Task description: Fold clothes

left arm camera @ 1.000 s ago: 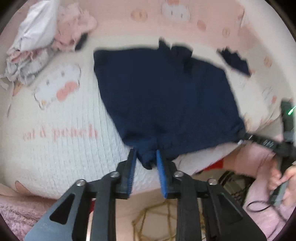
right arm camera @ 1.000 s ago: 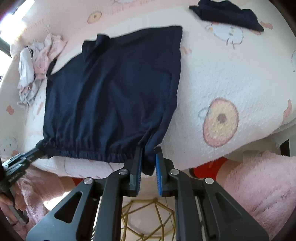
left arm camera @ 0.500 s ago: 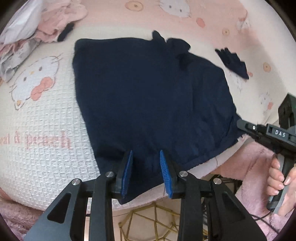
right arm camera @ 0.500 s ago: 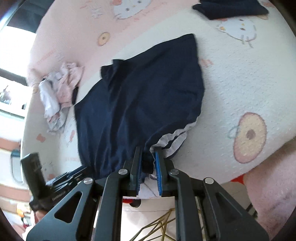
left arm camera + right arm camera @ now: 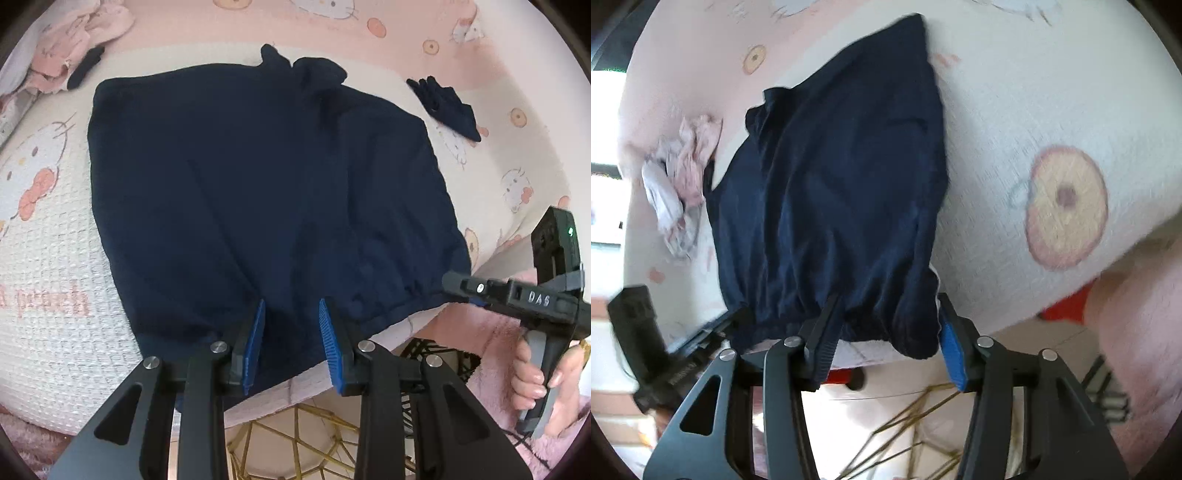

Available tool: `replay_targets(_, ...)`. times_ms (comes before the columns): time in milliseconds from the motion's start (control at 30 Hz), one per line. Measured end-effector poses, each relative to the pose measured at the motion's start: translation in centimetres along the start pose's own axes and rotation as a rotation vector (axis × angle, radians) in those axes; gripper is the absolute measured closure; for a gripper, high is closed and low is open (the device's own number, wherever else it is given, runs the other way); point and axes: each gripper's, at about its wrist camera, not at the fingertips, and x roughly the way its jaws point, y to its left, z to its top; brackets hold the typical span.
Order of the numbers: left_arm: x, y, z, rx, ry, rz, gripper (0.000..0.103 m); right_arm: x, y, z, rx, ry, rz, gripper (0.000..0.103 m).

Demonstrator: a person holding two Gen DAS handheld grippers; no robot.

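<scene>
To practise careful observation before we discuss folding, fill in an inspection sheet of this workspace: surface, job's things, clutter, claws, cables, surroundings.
Surface: white waffle bed cover with cartoon-cat print and a pink border.
Job's things: navy garment spread flat, its gathered hem at the near edge, overhanging slightly.
Clutter: heap of pink and white clothes far left; small dark item far right.
Claws: left claw open, cloth between its pads; right claw open, jaws just opened, hem corner loose between them.
Cables: nothing seen.
Surroundings: gold wire frame on the floor below; pink fluffy fabric at right.
</scene>
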Motion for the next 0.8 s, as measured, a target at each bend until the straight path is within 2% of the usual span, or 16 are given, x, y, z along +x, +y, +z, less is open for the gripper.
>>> replay_targets(67,-0.1,-0.6,0.2,0.002,-0.008,-0.015,0.071,0.0,0.1,-0.2,-0.010,0.010,-0.004,0.067)
replay_targets(133,-0.2,-1.2,0.4,0.005,-0.015,-0.029,0.071,-0.2,0.2,-0.3,-0.023,0.016,0.008,0.089)
replay_targets(200,-0.1,-1.6,0.3,0.007,-0.017,-0.039,0.071,-0.1,0.9,0.0,-0.054,0.002,0.010,0.092)
replay_targets(333,-1.2,-0.7,-0.7,0.007,-0.008,-0.057,0.071,-1.6,2.3,0.7,-0.095,-0.053,0.082,0.093)
replay_targets(500,-2.2,0.0,-1.3,-0.017,-0.026,-0.094,0.071,-0.1,5.2,2.2,-0.102,0.016,0.339,0.093)
replay_targets(533,-2.3,0.0,-1.2,-0.023,-0.034,-0.105,0.071,0.6,6.0,2.5,-0.111,0.025,0.352,0.093)
replay_targets(633,-2.7,-0.4,-0.9,-0.018,-0.064,-0.110,0.071,1.6,7.4,3.0,-0.120,0.028,0.321,0.092)
replay_targets(800,-3.8,-2.4,-0.2,0.086,-0.127,-0.101,0.071,1.9,8.1,3.4,-0.162,0.048,0.307,0.091)
